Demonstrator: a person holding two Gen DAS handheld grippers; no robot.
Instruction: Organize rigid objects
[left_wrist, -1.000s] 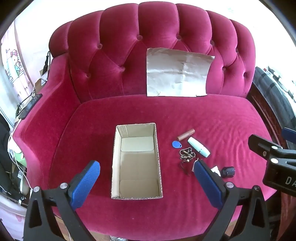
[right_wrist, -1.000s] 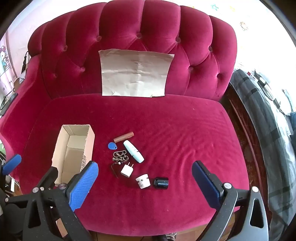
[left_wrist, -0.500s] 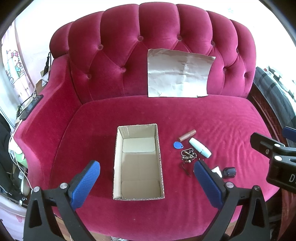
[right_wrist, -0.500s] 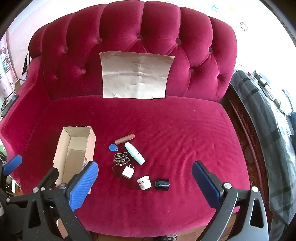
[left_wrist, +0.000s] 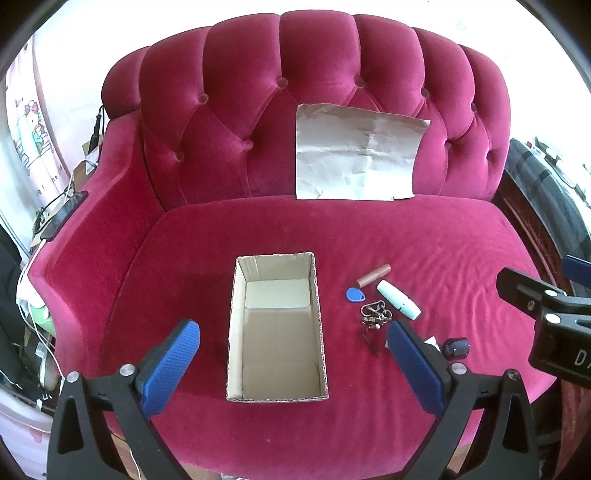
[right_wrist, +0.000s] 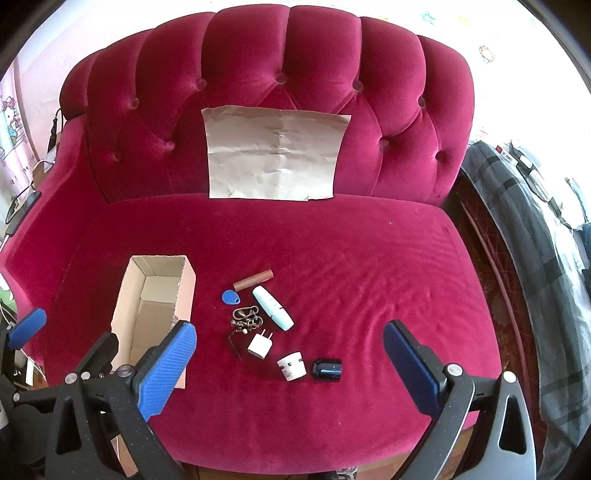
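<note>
Both grippers hang over the front edge of the sofa seat (right_wrist: 351, 240), each with its blue pads spread wide and nothing between them: the left gripper (left_wrist: 291, 363) over the cardboard box (left_wrist: 275, 328), the right gripper (right_wrist: 290, 363) over the scattered small things. The box sits open and empty on the left half of the seat, its long side running front to back. Just right of it, nearest the front edge, lie a dark blue cap (right_wrist: 327, 369) and a white round plug (right_wrist: 292, 366), almost touching each other. A little further in sit a white charger (right_wrist: 260, 345) and a black hex key (right_wrist: 233, 341), then a tangle of metal clips (right_wrist: 245, 319) beside a pale mint tube (right_wrist: 272, 308). Beyond those are a blue key fob (right_wrist: 229, 297) and a brown tube (right_wrist: 253, 280). At the back, a creased sheet of brown paper (right_wrist: 275, 153) leans on the tufted backrest
</note>
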